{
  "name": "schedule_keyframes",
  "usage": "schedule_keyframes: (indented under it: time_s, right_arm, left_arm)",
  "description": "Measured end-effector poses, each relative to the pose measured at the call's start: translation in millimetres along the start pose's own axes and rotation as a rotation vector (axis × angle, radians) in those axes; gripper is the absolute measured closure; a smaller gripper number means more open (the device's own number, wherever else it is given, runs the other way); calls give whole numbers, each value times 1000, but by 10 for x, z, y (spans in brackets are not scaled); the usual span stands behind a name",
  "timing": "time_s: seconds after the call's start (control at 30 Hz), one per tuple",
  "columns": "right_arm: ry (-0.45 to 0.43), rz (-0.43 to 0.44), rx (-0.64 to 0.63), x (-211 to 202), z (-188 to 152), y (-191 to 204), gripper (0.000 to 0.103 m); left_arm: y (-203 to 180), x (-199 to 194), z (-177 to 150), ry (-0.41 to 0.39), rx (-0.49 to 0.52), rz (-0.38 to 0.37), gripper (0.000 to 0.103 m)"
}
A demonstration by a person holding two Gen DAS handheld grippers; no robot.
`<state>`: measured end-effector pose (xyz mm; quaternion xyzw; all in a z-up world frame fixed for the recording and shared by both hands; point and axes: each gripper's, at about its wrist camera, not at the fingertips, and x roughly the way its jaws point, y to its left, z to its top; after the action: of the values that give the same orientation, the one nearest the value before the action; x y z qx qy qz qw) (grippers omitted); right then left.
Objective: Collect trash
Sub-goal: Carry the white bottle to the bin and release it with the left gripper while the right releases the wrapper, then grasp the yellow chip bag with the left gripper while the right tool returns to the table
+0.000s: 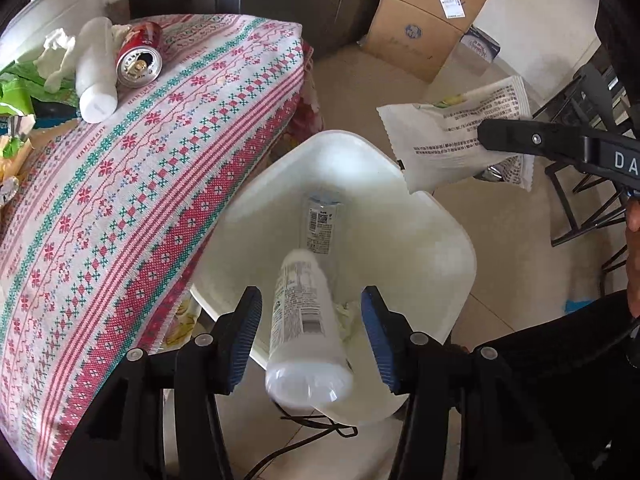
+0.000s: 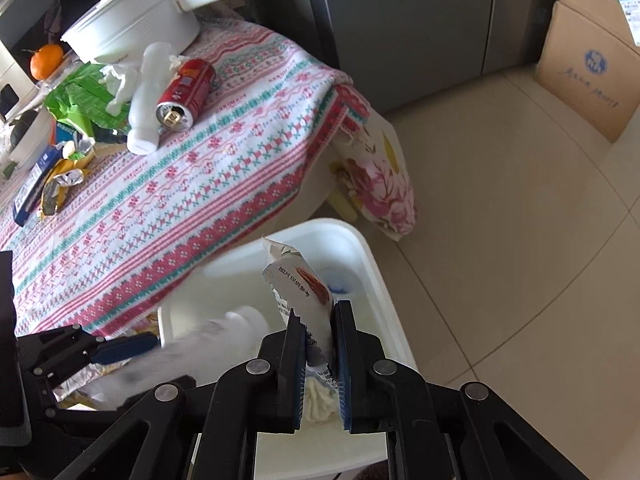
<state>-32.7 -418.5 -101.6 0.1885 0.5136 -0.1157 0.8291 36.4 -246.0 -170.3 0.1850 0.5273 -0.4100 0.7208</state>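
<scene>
Left wrist view shows us in the dropping step of the trash collection: the white bin [image 1: 452,264] fills the lower middle of the frame beside the patterned tablecloth [image 1: 120,184], and the white plastic bottle [image 1: 306,328] sits blurred between the pads of our left gripper [image 1: 310,338], which stand apart and clear of it on both sides, so we judge it released and falling into the bin, where a clear bottle [image 1: 322,220] already lies. At the right edge our right gripper [image 2: 320,344] is clamped together on a white snack wrapper [image 1: 452,136], which hangs above the bin's far rim; in the right wrist view the wrapper stands pinched between the pads over the bin's opening. Both tools tilt steeply downward over the bin. Next we judge the right jaws must part to let the wrapper drop, then we return to the upper left, where a red can [image 1: 140,56] and another white bottle [image 1: 96,70] wait on the cloth.
</scene>
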Motion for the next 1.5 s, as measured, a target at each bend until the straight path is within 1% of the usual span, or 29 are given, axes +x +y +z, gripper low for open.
schedule_keyframes:
  time_s: [0.03,0.2,0.37,0.57,0.63,0.67,0.7,0.73,0.77,0.8,0.83,0.93,1.0,1.27,1.5]
  right_arm:
    - [5,-2,3,11,-8,-9,92]
    - [25,-10,3,47,-36,-48,91]
    - [57,-15,-6,120,-53,-16,91]
    - [83,-10,-27,187,-62,96,90]
    - [90,1,-22,202,-53,127,85]
    - [93,3,-12,207,-47,130,84]
    - [99,5,-2,214,-38,133,76]
    - [101,10,6,214,-31,143,71]
    - [101,14,12,211,-25,152,62]
    - [99,14,15,207,-21,165,58]
    - [96,13,14,201,-17,184,58]
    - [96,13,14,201,2,238,55]
    - [99,10,19,211,16,264,51]
    - [80,27,19,198,126,453,41]
    - [81,39,-10,258,255,750,37]
  left_arm:
    - [8,-23,3,-8,1,9,41]
    - [43,-152,7,-31,-4,44,39]
    - [134,-321,-41,-55,-10,99,36]
    - [291,-504,-88,-88,-40,126,32]
    - [336,-567,-118,-99,-48,138,27]
    - [351,-586,-124,-104,-52,146,26]
    - [368,-596,-127,-108,-55,152,24]
    - [389,-620,-135,-112,-58,157,22]
    - [406,-636,-143,-117,-62,163,20]
    - [426,-651,-145,-121,-66,167,16]
    - [448,-673,-154,-125,-71,169,12]
    - [532,-730,-173,-136,-90,179,8]
    - [594,-777,-186,-143,-99,187,6]
    - [951,-987,-212,-183,-172,236,4]
    - [1379,-1206,-221,-214,-254,290,3]
